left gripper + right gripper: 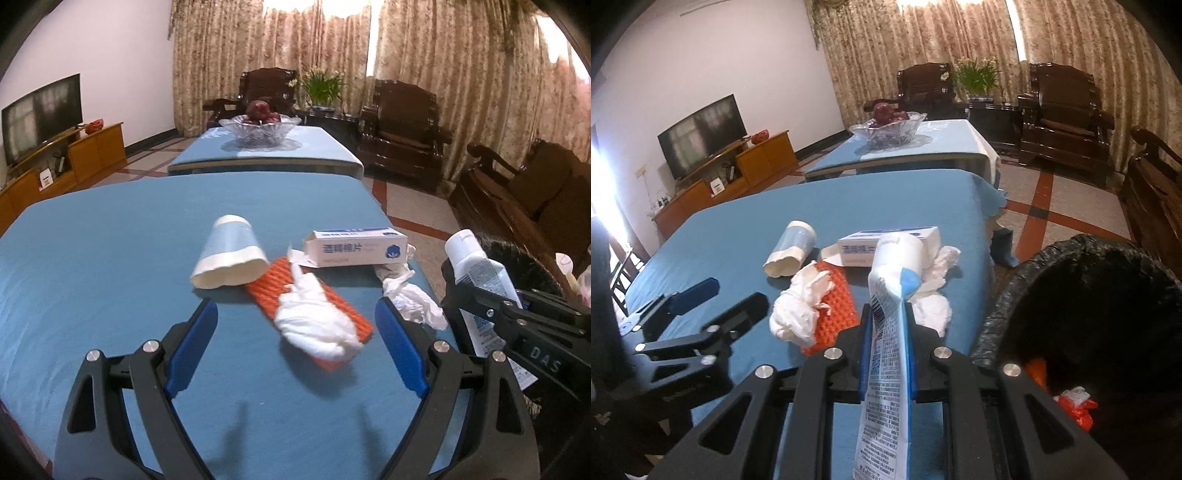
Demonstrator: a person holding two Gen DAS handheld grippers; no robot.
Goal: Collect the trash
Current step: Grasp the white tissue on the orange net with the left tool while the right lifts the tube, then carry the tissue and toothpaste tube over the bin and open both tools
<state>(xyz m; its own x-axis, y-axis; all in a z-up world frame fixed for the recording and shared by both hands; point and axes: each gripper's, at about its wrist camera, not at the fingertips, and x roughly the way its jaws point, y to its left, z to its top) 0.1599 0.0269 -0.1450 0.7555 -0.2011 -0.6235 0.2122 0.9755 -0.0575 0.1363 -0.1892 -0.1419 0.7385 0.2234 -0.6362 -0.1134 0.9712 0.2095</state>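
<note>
My left gripper (pixel 297 325) is open, its blue pads on either side of a crumpled white tissue (pixel 317 325) lying on an orange foam net (pixel 266 291). A tipped paper cup (pixel 229 258), a white box (pixel 356 249) and a second tissue (pixel 413 299) lie beyond on the blue table (pixel 92 258). My right gripper (pixel 888 325) is shut on a white-and-blue tube (pixel 890 314), held near the table's right edge beside the black-lined trash bin (pixel 1082 295). The tube (pixel 476 273) and the bin (pixel 517 258) also show in the left wrist view.
The bin holds orange and white scraps (pixel 1075 406). A second blue table carries a glass fruit bowl (pixel 258 127). Dark wooden chairs (pixel 402 125) stand at the back and right, a TV (pixel 40 114) on a wooden cabinet at left.
</note>
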